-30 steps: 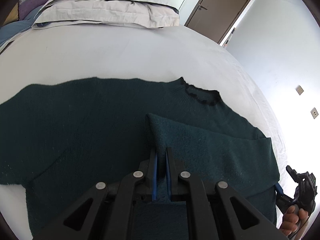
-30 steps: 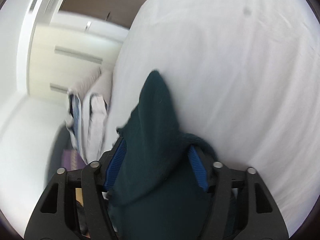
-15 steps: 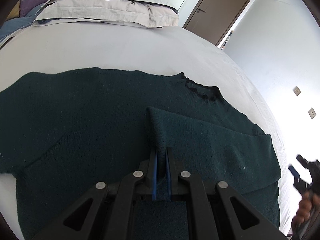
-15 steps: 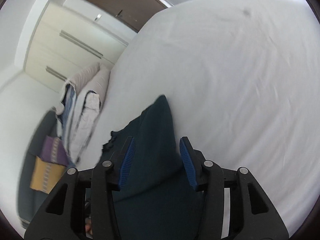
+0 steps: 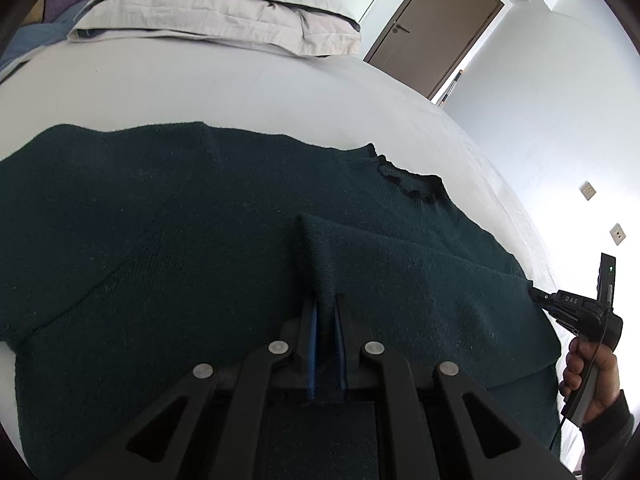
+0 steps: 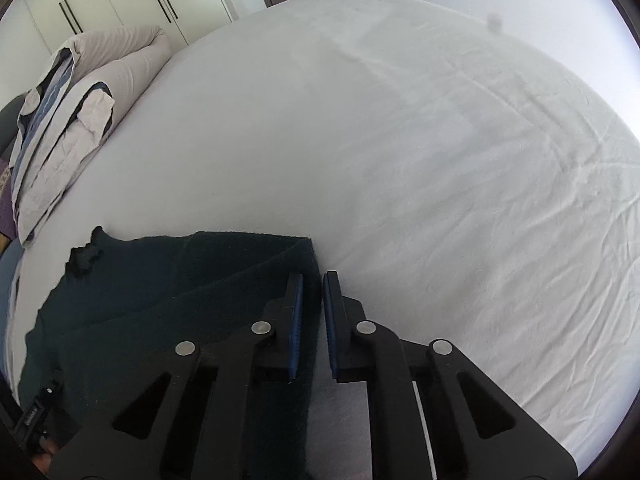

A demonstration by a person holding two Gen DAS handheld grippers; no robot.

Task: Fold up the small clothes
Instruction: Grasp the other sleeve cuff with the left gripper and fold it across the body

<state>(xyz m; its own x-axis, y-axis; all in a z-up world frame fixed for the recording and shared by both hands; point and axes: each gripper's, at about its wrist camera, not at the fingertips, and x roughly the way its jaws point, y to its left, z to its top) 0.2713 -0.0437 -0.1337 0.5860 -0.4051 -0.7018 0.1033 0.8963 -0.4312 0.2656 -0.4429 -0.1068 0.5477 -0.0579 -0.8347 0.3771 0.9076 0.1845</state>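
A dark green sweater (image 5: 168, 240) lies flat on the white bed (image 6: 400, 140), near the edge closest to the cameras, with its collar (image 5: 412, 184) pointing toward the far right corner. One sleeve (image 5: 420, 276) is already folded in across the body, so the first fold looks done. By my reading the task is early: the other sleeve, spread out at the left, still lies unfolded, and the body has not been doubled over.

The left gripper (image 5: 326, 320) is clamped on the cuff end of the folded sleeve; the knit stands up in a ridge between its blue pads (image 5: 312, 344), pinned over the middle of the body. The right gripper (image 6: 312, 308) has its jaws drawn nearly together at the sweater's right edge, where the fold meets the sheet. Dark knit shows in the narrow gap between the jaws, so I take it as pinched on that edge, though the view leaves it uncertain whether the cloth is truly nipped or only lies beneath. From the left wrist camera the same tool (image 5: 576, 308) appears with its tip against the sweater's side, held by a hand (image 5: 592, 376).

The sweater's hem and lower body are cut off by the gripper bodies in both views. The far-left sleeve runs out of frame, so its cuff cannot be seen. Pillows (image 5: 224, 20) are stacked at the head of the bed, well apart from the sweater. A small dark speck (image 6: 495, 21) on the sheet is too small to identify.
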